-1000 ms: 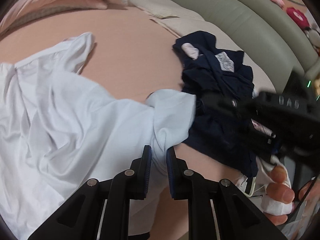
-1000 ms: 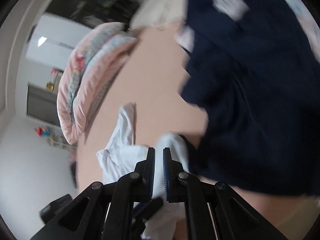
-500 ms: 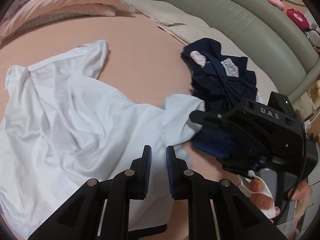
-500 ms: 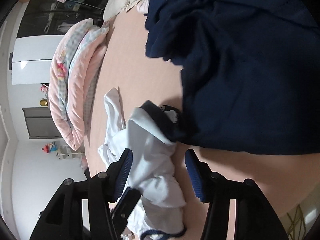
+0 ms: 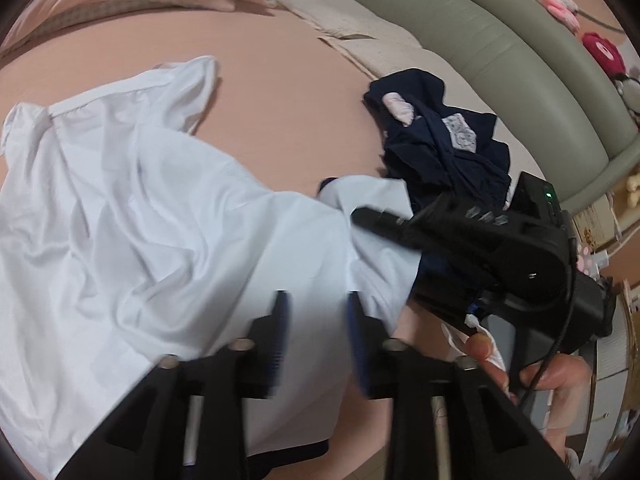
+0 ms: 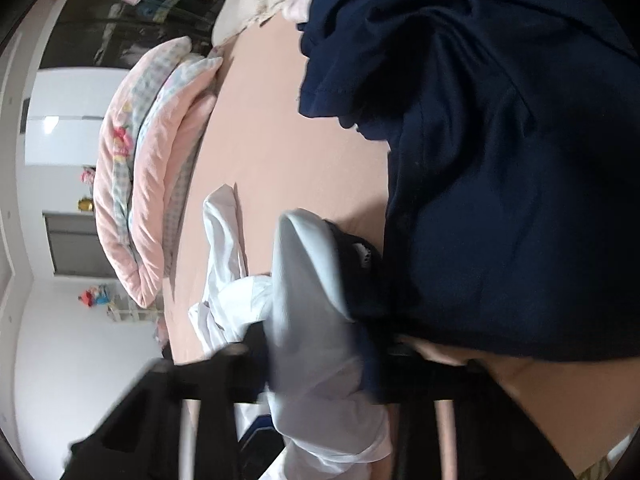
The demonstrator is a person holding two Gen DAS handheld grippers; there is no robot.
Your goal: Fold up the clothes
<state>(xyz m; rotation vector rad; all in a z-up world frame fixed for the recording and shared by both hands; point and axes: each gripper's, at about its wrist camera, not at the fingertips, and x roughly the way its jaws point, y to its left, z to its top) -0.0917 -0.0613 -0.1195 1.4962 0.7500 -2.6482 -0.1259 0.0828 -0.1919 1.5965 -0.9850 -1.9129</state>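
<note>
Pink bed: one white shirt, one navy garment; left jaws opening, right closing on sleeve.

- White shirt: crumpled, spread across the pink bed sheet's near left part, one sleeve reaching right.
- Navy garment: bunched in a heap at the bed's right edge, touching that sleeve.

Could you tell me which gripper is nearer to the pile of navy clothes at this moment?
The right gripper: it lies beside the navy pile, closing on the white shirt sleeve next to it. The left gripper is opening farther back, over the shirt's body.
</note>
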